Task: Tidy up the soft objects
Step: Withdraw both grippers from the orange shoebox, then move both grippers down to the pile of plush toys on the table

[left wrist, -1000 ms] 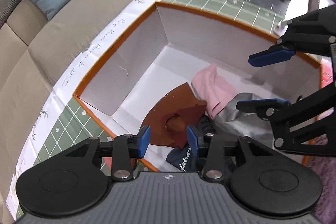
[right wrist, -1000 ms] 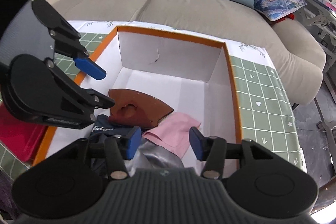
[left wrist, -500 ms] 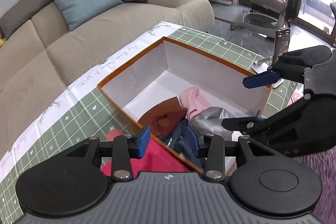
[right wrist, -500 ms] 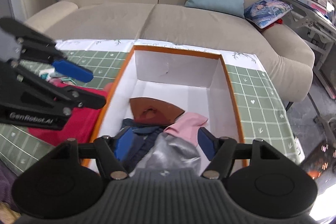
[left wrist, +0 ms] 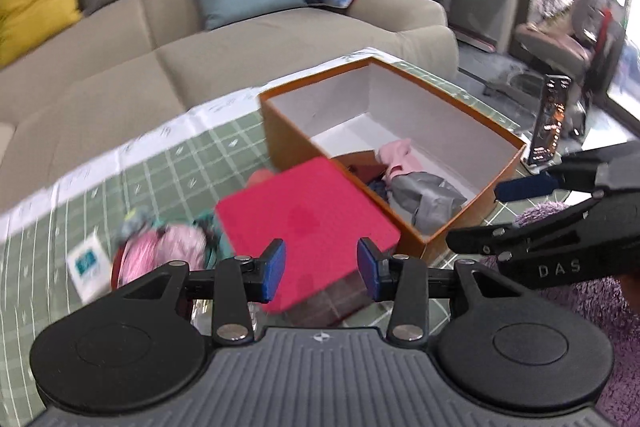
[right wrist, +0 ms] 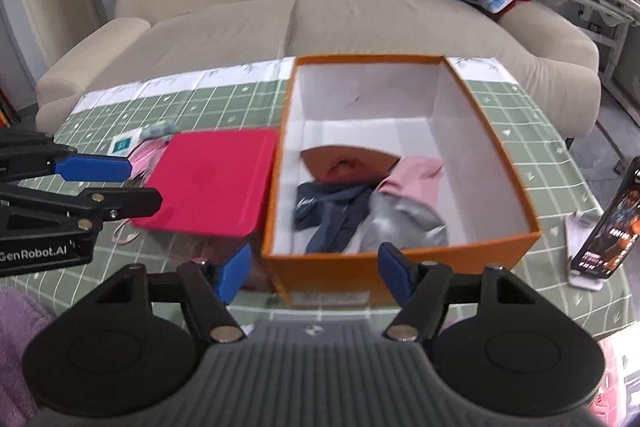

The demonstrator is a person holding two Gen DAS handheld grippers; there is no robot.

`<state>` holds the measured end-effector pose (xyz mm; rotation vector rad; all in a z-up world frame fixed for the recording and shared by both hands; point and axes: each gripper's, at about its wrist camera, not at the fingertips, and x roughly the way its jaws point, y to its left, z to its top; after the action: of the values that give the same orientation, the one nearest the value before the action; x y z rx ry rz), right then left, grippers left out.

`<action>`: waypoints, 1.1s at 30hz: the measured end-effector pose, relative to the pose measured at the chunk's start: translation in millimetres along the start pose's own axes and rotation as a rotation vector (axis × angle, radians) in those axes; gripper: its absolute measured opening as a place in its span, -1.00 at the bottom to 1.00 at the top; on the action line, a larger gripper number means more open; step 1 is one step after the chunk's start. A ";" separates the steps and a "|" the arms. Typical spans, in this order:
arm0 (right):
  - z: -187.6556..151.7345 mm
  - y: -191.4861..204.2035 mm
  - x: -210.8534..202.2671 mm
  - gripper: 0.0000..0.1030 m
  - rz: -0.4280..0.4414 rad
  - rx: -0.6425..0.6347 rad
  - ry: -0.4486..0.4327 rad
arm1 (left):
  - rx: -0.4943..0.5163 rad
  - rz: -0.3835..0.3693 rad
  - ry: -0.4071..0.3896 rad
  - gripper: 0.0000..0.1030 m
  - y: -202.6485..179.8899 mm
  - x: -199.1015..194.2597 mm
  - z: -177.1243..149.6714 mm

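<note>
An orange box (right wrist: 404, 269) with a white inside stands on the green checked tablecloth (right wrist: 224, 103). In it lie a brown piece (right wrist: 344, 161), a navy cloth (right wrist: 332, 213), a pink cloth (right wrist: 414, 179) and a grey cloth (right wrist: 404, 223). The box also shows in the left wrist view (left wrist: 280, 131). A red lid (right wrist: 212, 183) lies left of the box. My right gripper (right wrist: 314, 273) is open and empty in front of the box. My left gripper (left wrist: 320, 267) is open and empty above the red lid (left wrist: 304, 215).
Pink and teal soft items (left wrist: 168, 247) and a small card (left wrist: 88, 263) lie left of the red lid. A phone on a stand (right wrist: 608, 227) is right of the box. A beige sofa (right wrist: 320, 23) with cushions is behind the table. A purple rug (left wrist: 580, 307) lies at the near edge.
Both grippers have pulled back and up out of the box. The whole box, the red lid and the items left of it have come into view.
</note>
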<state>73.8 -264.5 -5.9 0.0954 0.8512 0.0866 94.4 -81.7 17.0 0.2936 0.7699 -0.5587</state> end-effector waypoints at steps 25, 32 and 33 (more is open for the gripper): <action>1.1 119.5 23.2 0.25 0.205 -0.195 0.102 | -0.290 0.084 0.029 -0.04 87.5 -47.8 -78.1; 19.5 152.7 36.3 0.09 0.249 -0.278 0.103 | -0.320 0.089 0.029 -0.04 115.2 -47.9 -80.8; 23.2 156.0 39.2 0.09 0.252 -0.287 0.101 | -0.320 0.089 0.030 -0.04 119.2 -47.0 -80.0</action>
<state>111.1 -106.3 -1.5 -0.0728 0.9164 0.4518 89.6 68.5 1.9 0.0402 0.8570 -0.3409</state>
